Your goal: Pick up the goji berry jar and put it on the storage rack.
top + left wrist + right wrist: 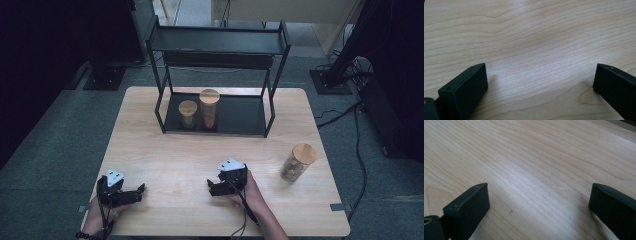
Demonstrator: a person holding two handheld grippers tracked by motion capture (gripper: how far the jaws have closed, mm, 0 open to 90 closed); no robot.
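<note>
Watching from the side, both hands are parked low at the near edge of the bench (165, 150). The left hand-held gripper (141, 189) has its jaws spread wide with bare wood between them, and the right hand-held gripper (212, 187) is the same: wide apart, holding nothing.

The closest thing to grab is the jar (297, 162) with the wooden lid, standing alone toward the right edge of the bench, off to the right of the right gripper and well clear of it. Two more jars (200, 111) stand side by side on the bottom level of the black rack (218, 41) at the back.

My worry: that jar looks like smooth glass and tallish, so coming in from the side with one jaw leading could tip it or shove it toward the edge. Pinching only the lid might pop it off. And if it's headed for the rack, the frame posts and the two jars already there are easy to clip.
</note>
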